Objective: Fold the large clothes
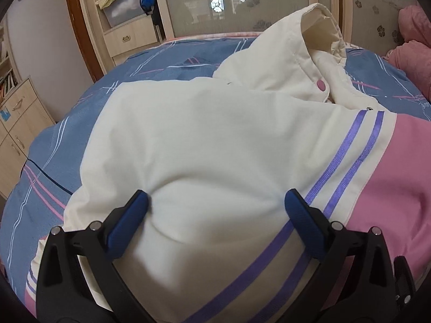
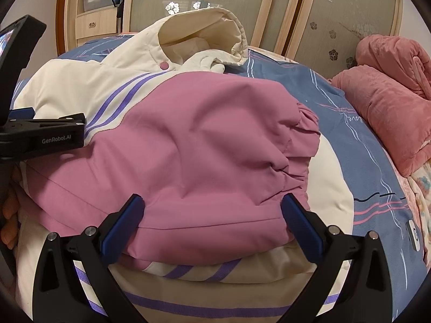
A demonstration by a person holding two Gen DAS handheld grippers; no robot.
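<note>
A puffy jacket [image 2: 188, 140] lies folded on a bed [image 2: 363, 140] — left gripper [image 1: 216, 215] and right gripper [image 2: 212, 215] fingers spread wide, holding nothing — padding may spring open.

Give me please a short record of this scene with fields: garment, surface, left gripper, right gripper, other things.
garment: cream and pink jacket with purple stripes, folded partly, hood at the far end
surface: bed with blue patterned cover
left gripper: open, fingers pressing on the cream part
right gripper: open, fingers on the pink part
other things: pink blanket at the right of the bed; wardrobe behind
</note>
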